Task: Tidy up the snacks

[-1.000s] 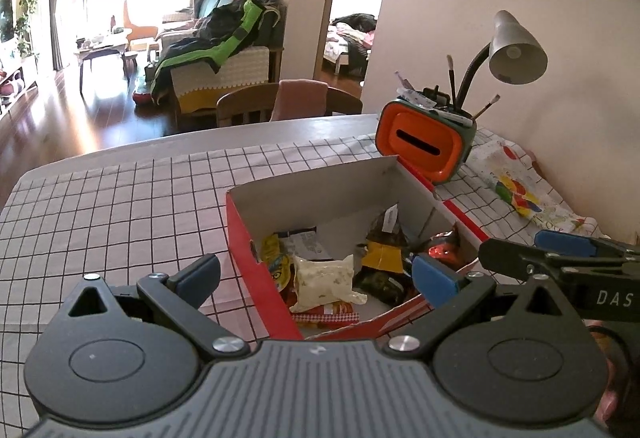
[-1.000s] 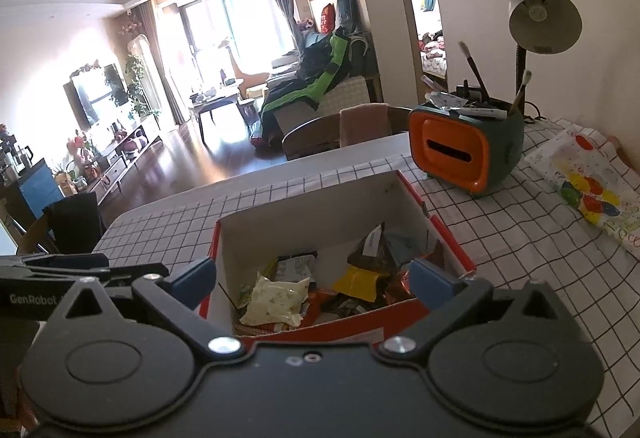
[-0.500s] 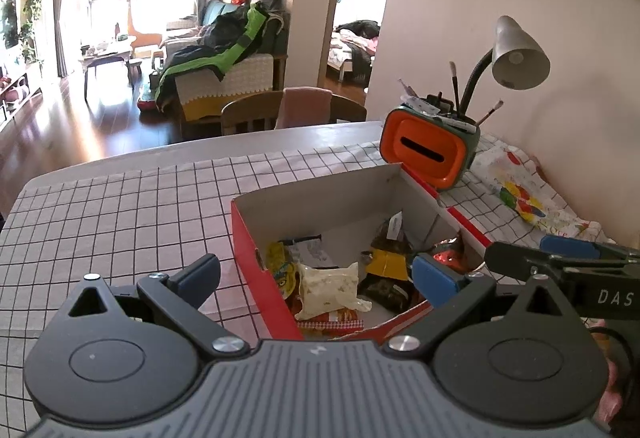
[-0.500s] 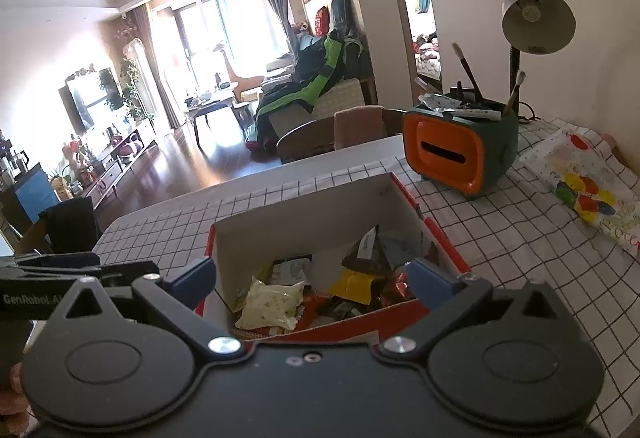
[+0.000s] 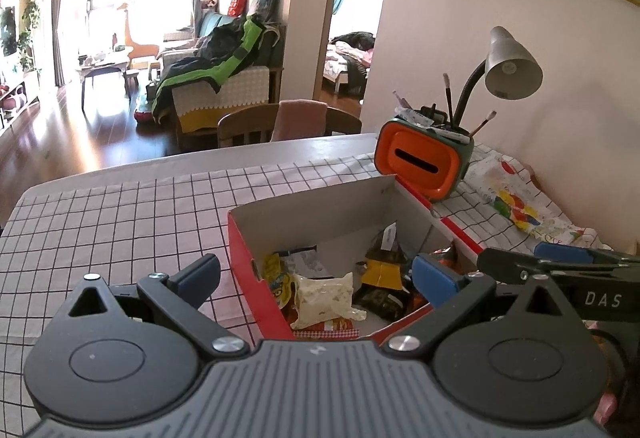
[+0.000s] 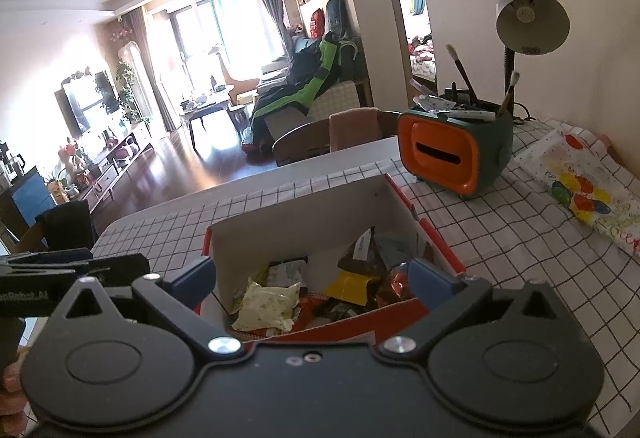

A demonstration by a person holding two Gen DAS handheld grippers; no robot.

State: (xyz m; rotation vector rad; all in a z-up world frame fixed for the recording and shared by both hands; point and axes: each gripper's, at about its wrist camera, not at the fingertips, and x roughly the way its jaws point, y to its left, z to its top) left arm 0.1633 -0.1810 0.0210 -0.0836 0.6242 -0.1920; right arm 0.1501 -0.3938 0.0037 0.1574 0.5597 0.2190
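You have drawn both tools, left (image 5: pixel 316 274) and right (image 6: pixel 310 274), slightly back from the box (image 6: pixel 442 248), wide open and empty, snacks (image 6: pixel 268 304) inside, suggesting the sorting is done.

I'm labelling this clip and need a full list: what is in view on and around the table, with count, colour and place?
Snack box: one, red outside, pale inside, open, on the table in front of both grippers.
Snack packets: several, cream, yellow and dark, loose inside the box; exact count unclear.
Holder: one, orange face, dark green body, behind the box; brushes and pens stand in it.
Desk lamp: one, grey, behind the holder by the wall.
Printed bag: one, white with coloured spots, lying right of the holder.
Tablecloth: one, white with black grid, covering the table.
Chair: one, brown, at the table's far side.
Left gripper: black, blue pads, open.
Right gripper: black, blue pads, open.
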